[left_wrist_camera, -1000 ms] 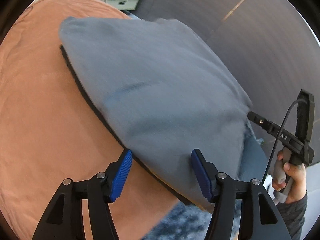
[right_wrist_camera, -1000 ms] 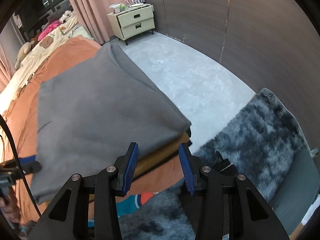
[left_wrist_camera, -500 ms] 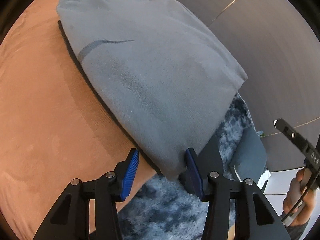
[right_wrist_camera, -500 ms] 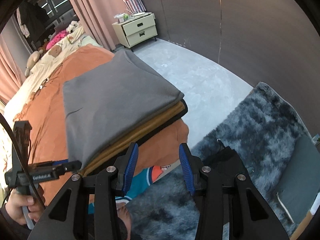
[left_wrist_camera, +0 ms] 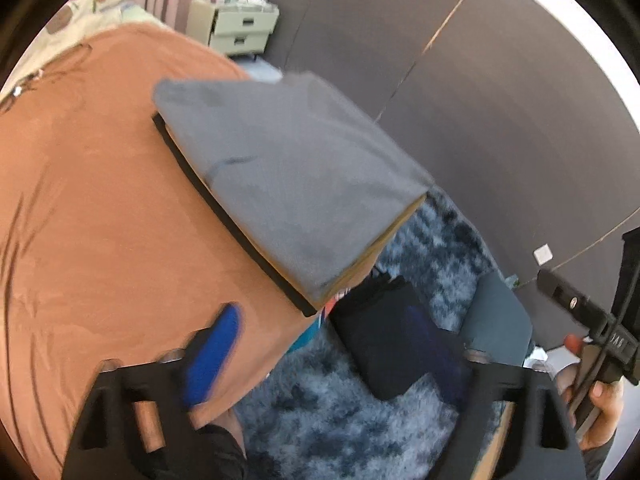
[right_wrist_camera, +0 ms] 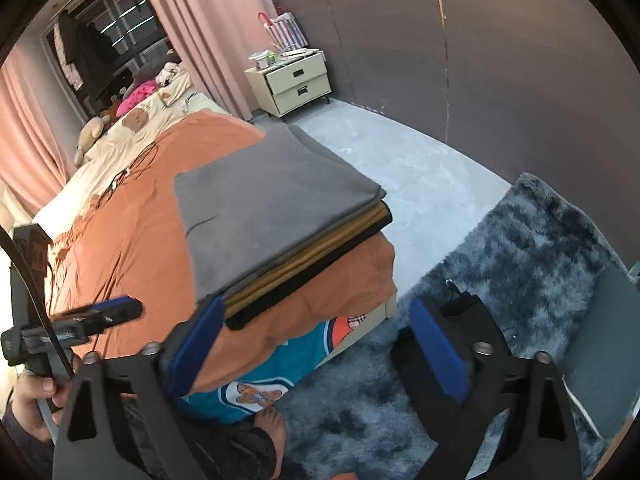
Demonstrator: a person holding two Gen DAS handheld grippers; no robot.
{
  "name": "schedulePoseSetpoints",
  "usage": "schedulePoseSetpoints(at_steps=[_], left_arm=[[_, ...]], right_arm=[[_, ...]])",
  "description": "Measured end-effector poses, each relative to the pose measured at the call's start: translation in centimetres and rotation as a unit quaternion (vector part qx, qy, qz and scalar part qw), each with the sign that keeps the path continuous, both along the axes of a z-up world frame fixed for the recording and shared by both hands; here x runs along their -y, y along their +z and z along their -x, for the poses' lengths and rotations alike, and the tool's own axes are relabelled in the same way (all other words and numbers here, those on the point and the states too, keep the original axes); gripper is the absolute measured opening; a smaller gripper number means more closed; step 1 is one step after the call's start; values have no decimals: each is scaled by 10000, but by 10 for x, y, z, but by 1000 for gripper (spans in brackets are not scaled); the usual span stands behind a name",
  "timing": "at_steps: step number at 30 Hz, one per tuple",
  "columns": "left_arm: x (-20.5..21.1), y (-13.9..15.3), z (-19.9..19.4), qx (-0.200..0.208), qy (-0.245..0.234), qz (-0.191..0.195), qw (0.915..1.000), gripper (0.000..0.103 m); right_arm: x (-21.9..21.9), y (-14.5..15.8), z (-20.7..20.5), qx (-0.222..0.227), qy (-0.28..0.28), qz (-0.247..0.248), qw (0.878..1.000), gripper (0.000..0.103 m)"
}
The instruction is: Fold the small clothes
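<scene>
Both the left gripper point(left_wrist_camera: 320, 364) and right gripper point(right_wrist_camera: 320, 344) are opening, nothing between their jaws. Folded grey garment point(right_wrist_camera: 272, 208) tops a stack on the orange bedspread point(left_wrist_camera: 100, 220); shaggy rug point(right_wrist_camera: 520, 248) and, seemingly, a dark bag point(left_wrist_camera: 384, 336) lie below.

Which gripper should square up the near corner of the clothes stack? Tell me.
Right, probably. The right gripper hangs just off the folded stack's near corner, jaws opening with nothing between them. The left gripper, also opening and empty, sits farther along the orange bedspread.
</scene>
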State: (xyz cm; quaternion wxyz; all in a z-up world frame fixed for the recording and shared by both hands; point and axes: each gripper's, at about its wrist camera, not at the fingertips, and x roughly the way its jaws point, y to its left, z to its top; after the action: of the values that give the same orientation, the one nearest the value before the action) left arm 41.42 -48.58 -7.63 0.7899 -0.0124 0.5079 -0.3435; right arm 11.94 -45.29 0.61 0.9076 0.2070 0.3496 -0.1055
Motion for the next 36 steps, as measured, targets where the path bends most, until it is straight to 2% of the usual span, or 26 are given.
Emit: schedulePoseSetpoints(at_steps=[3,6,14,22,32,36], left_arm=[[-17,14,13,199,103,87,9997,103],[-32,22,26,351,174,-36,9992,103],[-79,50,65,820,315,-17,9961,103],[-134,80,105,1371,550,73,9890,103],[-191,94,142,1669,863,219,9820,103],[-211,104,167,1947,903,203,9765,103]], right_arm=[[-16,4,11,59,51,133,9999,103],[-31,7,25,101,99,206,9997,103],[-58,13,62,332,214,166,9991,103],[-87,21,93,563,371,346,9971,103],[-113,19,127,844,476,537,9938,103],[-126,17,142,940,398,601,9930,103]])
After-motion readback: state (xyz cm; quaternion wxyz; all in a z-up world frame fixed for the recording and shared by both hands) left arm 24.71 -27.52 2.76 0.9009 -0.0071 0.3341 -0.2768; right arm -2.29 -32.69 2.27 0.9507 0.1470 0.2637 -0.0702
